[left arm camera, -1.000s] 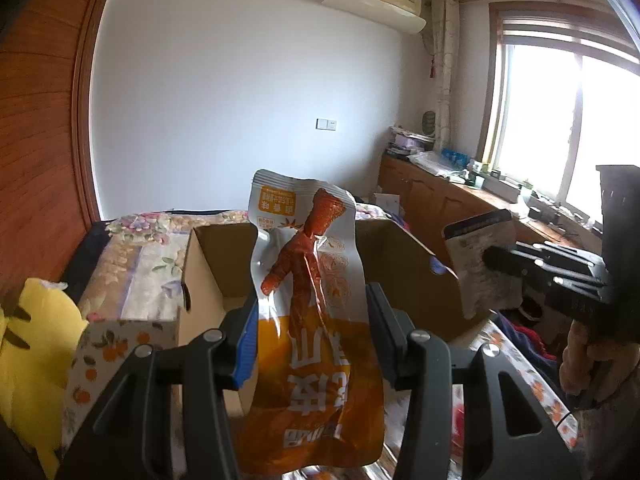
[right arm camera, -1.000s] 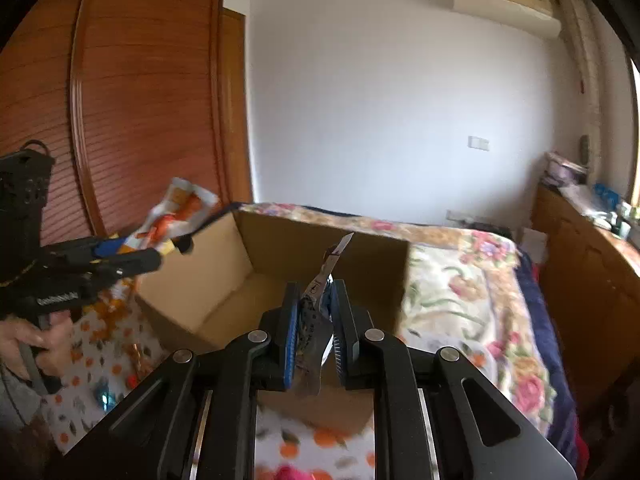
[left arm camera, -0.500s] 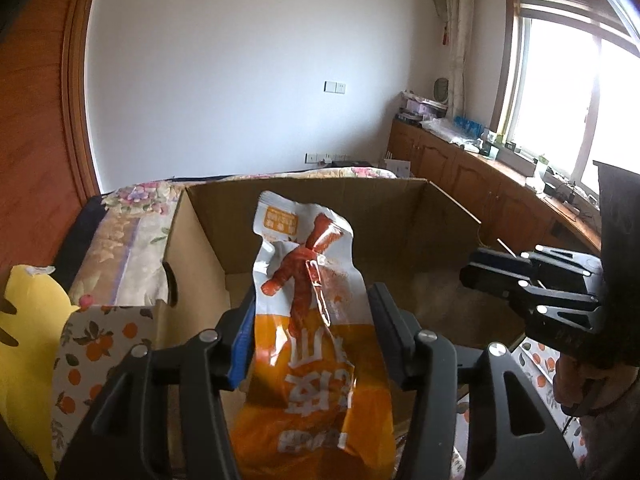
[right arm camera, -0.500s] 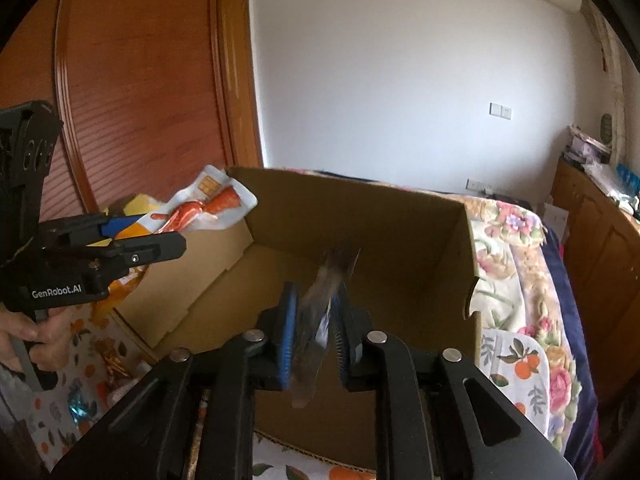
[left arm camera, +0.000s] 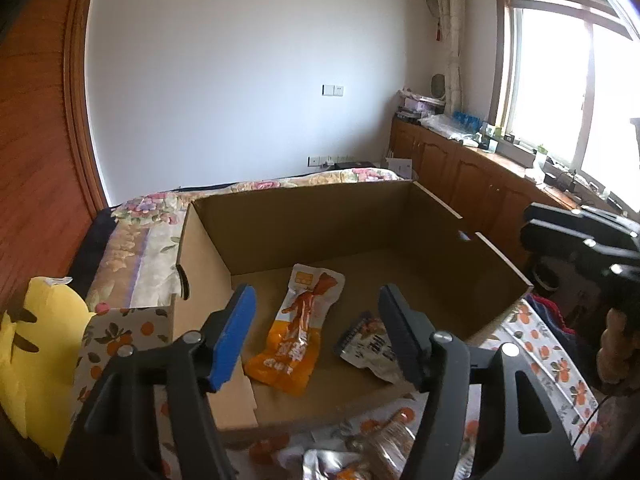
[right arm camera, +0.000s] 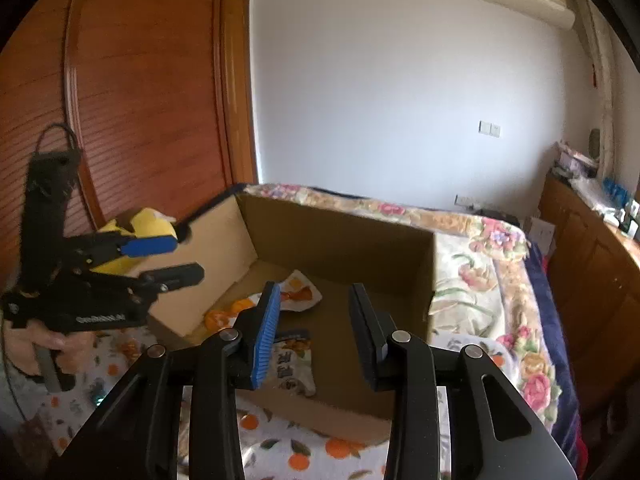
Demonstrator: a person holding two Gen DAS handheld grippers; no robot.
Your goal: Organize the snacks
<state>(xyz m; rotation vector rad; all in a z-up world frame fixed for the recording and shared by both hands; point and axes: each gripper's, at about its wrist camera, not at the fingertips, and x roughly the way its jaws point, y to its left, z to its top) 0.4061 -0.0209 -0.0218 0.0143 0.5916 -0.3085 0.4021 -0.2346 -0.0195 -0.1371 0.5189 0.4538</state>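
An open cardboard box stands on the bed. An orange snack packet lies flat on the box floor. A grey snack packet lies beside it, to its right in the left wrist view. My left gripper is open and empty, just above the box's near edge. It also shows in the right wrist view, at the box's left wall. My right gripper is open and empty above the near edge. In the left wrist view it sits at the right, its fingertips too close together there to tell.
More snack packets lie on the orange-print cloth in front of the box. A yellow plush toy sits left of the box. A wooden wardrobe is on the left, low cabinets on the right under a window.
Both grippers opened and let go of their packets. The orange and grey packets now lie on the box floor. Both cameras tilted down toward the box.
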